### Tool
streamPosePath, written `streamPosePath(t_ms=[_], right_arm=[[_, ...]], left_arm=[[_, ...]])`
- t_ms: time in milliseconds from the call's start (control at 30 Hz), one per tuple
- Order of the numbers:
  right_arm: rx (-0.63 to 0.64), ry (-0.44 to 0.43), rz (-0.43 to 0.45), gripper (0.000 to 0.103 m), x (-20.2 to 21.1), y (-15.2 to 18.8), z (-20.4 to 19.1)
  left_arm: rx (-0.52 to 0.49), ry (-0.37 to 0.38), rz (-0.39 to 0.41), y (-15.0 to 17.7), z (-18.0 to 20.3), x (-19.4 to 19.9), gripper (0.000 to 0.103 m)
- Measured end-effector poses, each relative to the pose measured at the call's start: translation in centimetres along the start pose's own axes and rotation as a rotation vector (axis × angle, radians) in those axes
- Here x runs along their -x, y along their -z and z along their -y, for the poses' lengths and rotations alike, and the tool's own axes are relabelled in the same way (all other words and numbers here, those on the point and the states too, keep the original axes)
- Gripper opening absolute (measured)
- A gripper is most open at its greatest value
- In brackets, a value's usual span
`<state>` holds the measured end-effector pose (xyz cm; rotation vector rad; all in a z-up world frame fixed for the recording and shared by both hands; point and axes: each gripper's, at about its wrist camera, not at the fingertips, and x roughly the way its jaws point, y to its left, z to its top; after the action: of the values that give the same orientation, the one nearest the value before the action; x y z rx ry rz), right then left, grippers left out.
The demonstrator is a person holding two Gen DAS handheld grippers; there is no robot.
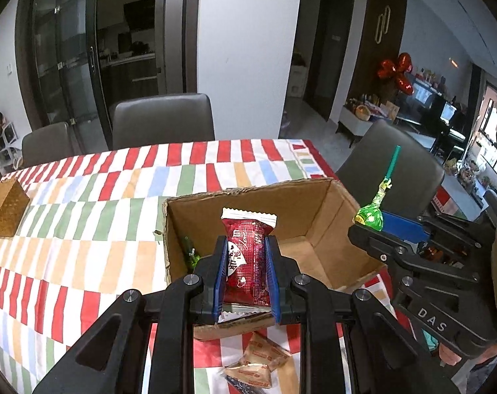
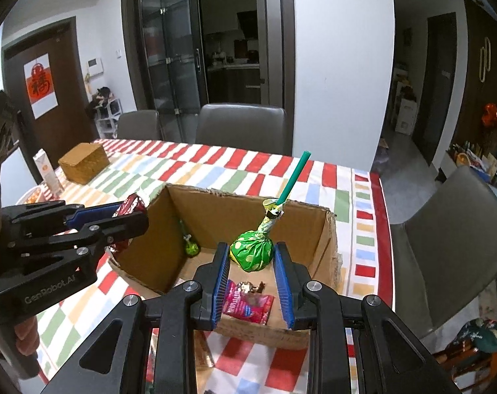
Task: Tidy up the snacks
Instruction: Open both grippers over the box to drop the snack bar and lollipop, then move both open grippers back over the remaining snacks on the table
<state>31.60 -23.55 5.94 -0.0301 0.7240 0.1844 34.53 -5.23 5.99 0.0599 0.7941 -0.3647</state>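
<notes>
Release was best delayed until each snack hung over the cardboard box (image 1: 314, 203): red packet (image 1: 248, 256) pinched by left gripper (image 1: 245, 275), green lollipop (image 2: 252, 252) by right gripper (image 2: 252, 279).

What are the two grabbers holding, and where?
Left gripper pinches the red snack packet across its middle; right gripper pinches the green lollipop by its wrapped head.

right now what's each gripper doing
left gripper: shut on the red snack packet
right gripper: shut on the green lollipop
</notes>
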Motion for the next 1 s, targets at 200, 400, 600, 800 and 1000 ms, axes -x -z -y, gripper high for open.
streamPosePath(t_ms=[200,400,600,800,1000], right_arm=[[0.005,0.015,-0.022,0.029,-1.2,-0.2,-0.1],[-0.020,0.033,0.008,0.054,-0.3,0.3,0.2],[-0.015,0.046,0.059,0.054,2.5,1.6,-0.5],[-0.004,0.039,0.104,0.054,5.1,2.8,-1.5],[-0.015,0.012,0.107,0.054,6.9,4.6,-2.3]], left_arm=[[0.011,-0.031,-0.021,-0.1,-0.5,-0.9,0.026],[-0.009,-0.074,0.019,0.6,-0.3,0.7,0.047],[-0.032,-0.099,0.088,2.2,0.6,3.8,0.053],[-0.037,-0.112,0.130,4.1,1.1,6.7,0.054],[-0.058,-0.110,0.151,6.6,1.3,9.0,0.059]])
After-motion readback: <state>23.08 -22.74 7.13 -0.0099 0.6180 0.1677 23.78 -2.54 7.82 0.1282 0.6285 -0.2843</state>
